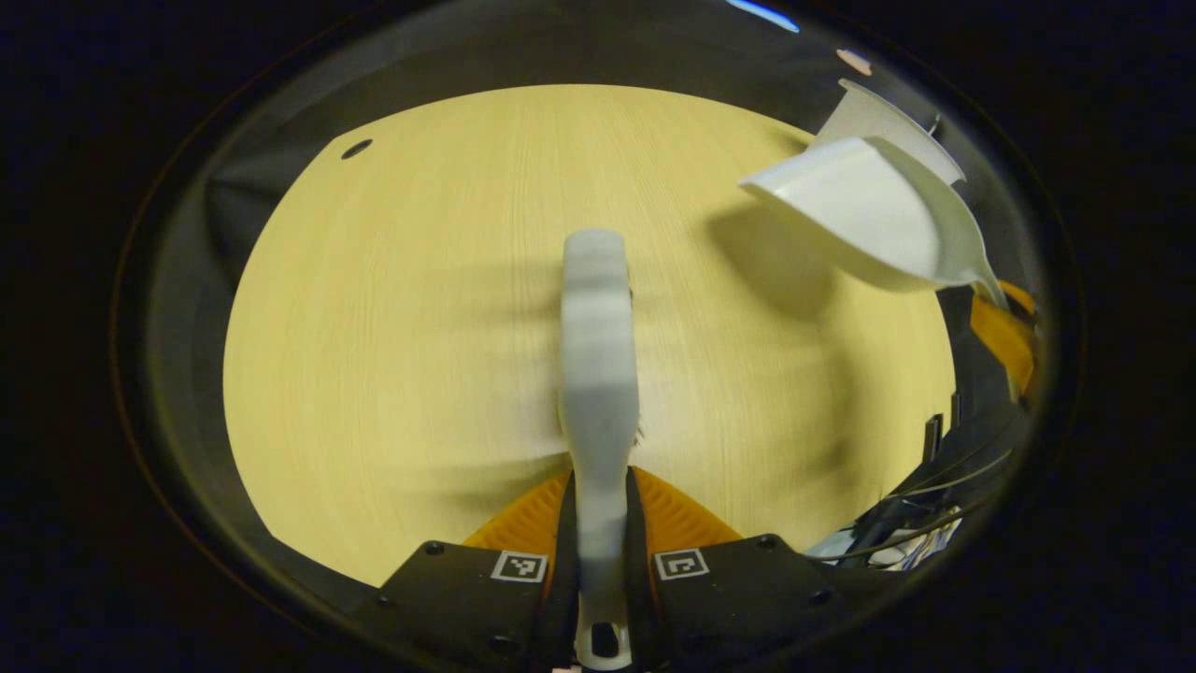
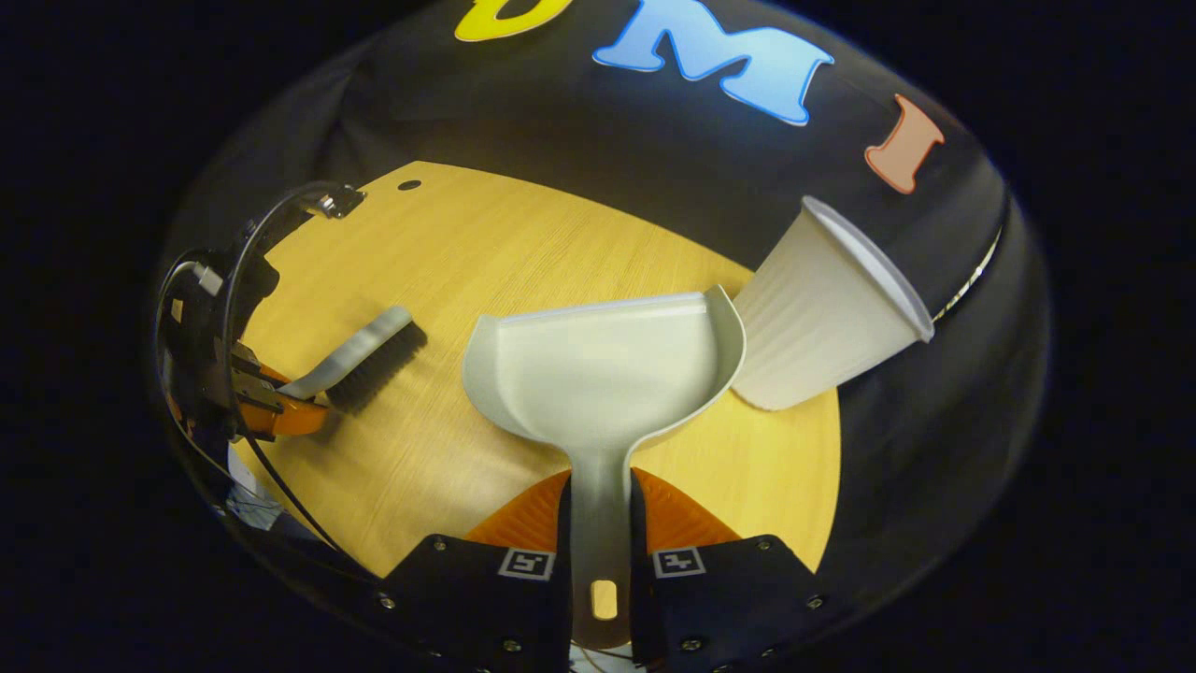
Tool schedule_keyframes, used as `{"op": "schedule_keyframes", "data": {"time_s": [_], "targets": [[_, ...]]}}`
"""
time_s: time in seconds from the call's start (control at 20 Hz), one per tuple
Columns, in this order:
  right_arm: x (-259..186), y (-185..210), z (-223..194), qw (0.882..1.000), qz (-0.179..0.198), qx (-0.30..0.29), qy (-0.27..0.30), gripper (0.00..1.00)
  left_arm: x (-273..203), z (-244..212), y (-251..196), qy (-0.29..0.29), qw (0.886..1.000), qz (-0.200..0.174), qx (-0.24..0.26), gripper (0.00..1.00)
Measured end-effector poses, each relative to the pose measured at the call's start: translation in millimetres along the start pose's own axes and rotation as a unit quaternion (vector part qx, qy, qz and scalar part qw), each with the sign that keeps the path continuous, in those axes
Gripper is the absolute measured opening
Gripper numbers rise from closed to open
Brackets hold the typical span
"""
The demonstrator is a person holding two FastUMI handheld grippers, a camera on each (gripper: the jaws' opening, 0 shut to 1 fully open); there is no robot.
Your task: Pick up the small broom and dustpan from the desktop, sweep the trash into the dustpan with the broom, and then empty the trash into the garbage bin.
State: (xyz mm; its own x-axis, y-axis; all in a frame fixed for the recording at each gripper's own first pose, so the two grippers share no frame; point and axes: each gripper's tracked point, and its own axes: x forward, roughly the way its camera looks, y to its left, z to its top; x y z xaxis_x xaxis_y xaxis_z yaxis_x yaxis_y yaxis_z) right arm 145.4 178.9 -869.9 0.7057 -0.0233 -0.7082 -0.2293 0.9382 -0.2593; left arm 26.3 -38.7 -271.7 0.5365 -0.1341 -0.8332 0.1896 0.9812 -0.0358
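Dustpan [image 2: 607, 374] of smooth pale grey plastic, scoop-shaped with a raised curved back wall and a flat front lip, sits in the right gripper [image 2: 600, 523], whose ribbed orange fingers are clenched on its narrow flat handle; the pan is held above the table [image 2: 448, 262]. In the left gripper view the same dustpan [image 1: 869, 220] hangs tilted over the table's far right side, throwing a soft shadow on the wood.

That table [image 1: 420, 327] is the largest thing: a pale yellow surface with fine straight wood grain, a small dark hole [image 2: 409, 185] near its far edge.

Next in size, a white ribbed disposable cup [image 2: 827, 313] lies tilted just beside the dustpan's right corner, its wide rim pointing up toward the dark cloth wall; whether the two touch I cannot tell.

Small broom [image 1: 598, 374], with a light grey moulded handle slightly waisted near the grip, is clamped between the left gripper [image 1: 598, 523] and its ribbed orange fingers. In the right gripper view the broom [image 2: 364, 360] shows its short black bristles resting on or just above the table, well left of the dustpan, with the left gripper [image 2: 280, 411] holding its end amid black cables.
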Motion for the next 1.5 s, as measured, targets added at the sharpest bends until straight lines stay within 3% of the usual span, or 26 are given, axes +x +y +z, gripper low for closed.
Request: {"op": "schedule_keyframes", "data": {"time_s": [0.2,0.55,0.65,0.7,0.8,0.85,0.9,1.05,1.25,1.3,1.5], "targets": [[9.9,12.9,-25.9,0.998,0.022,0.050,0.030,0.24,-10.1,10.9,-10.7,0.011,1.000,0.003,0.003,0.32],[26.7,31.3,-43.2,0.988,0.056,0.132,0.051,0.24,-37.8,30.0,-24.7,0.000,1.000,0.004,0.018,0.35],[27.4,34.7,-45.7,0.984,0.067,0.155,0.055,0.24,-39.9,34.9,-29.7,-0.002,1.000,0.003,0.024,0.48],[28.2,36.4,-48.0,0.982,0.071,0.165,0.057,0.24,-42.6,37.0,-36.2,-0.003,1.000,-0.002,0.024,0.47],[31.6,38.1,-53.0,0.980,0.074,0.175,0.060,0.28,-37.6,35.1,-55.7,-0.004,1.000,-0.004,0.027,0.61],[31.4,36.4,-52.3,0.981,0.072,0.173,0.059,0.29,-32.7,32.4,-66.4,-0.006,1.000,-0.002,0.029,0.73],[32.2,35.7,-52.0,0.982,0.068,0.168,0.057,0.35,-32.1,32.3,-71.0,-0.009,0.999,-0.001,0.031,0.75],[31.2,35.0,-48.1,0.985,0.063,0.153,0.050,0.36,-39.3,37.2,-72.1,-0.016,0.999,0.001,0.031,0.79],[22.3,28.8,-29.3,0.988,0.056,0.142,0.020,0.42,-53.2,55.4,-66.0,-0.049,0.998,0.012,0.029,0.80],[17.0,27.3,-20.5,0.989,0.054,0.138,0.005,0.42,-60.1,61.8,-63.1,-0.065,0.997,0.016,0.029,0.84],[-7.3,21.2,30.9,0.986,0.057,0.135,-0.083,0.41,-102.5,98.6,-65.8,-0.153,0.987,0.021,0.033,0.80]]}}
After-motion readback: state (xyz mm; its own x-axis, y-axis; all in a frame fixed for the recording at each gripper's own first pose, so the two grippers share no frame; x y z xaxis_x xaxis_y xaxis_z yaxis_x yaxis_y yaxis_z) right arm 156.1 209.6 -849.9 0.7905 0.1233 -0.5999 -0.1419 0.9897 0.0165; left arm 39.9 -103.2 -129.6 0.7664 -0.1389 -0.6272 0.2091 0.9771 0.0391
